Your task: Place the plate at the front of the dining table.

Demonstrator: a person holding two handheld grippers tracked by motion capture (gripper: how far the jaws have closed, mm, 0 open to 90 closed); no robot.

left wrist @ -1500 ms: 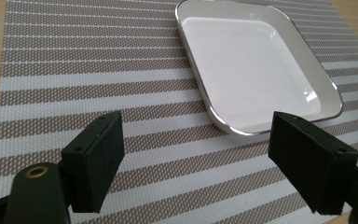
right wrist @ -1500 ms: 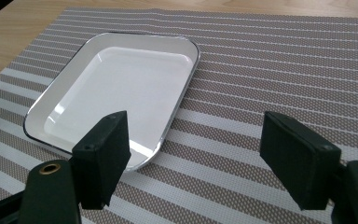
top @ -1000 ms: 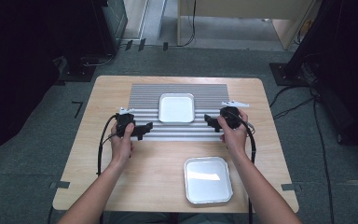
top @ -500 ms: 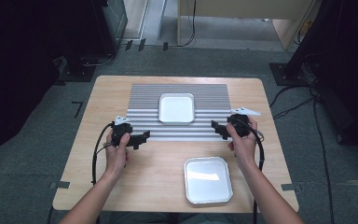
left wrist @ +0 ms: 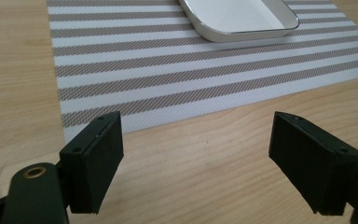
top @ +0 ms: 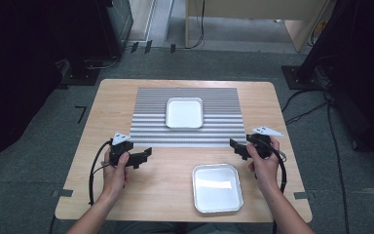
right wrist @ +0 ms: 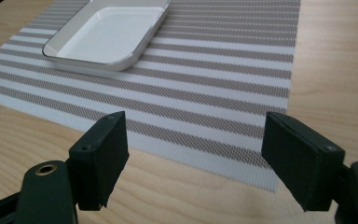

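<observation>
Since a second ago both hands have drawn back toward the person's side of the table (top: 102,97), off the striped placemat (top: 214,97) and farther apart.

In the high view, the left hand-held gripper (top: 145,155) sits over bare wood just off the mat's near left corner, and the right hand-held gripper (top: 237,147) sits at the mat's near right corner. A white square tray (top: 184,112) lies on the middle of the mat. A second, metal-looking tray (top: 217,187) lies on the wood near the person, between the two hands and closer to the right one.

In the left gripper view, the left hand-held gripper (left wrist: 200,163) has its jaws spread wide with nothing between them. Bare wood lies below, the mat's edge is just ahead, and the white tray (left wrist: 242,18) is farther off.

In the right gripper view, the right hand-held gripper (right wrist: 196,158) is likewise wide open and empty over the mat's near corner, with the white tray (right wrist: 107,35) ahead to its left.
</observation>
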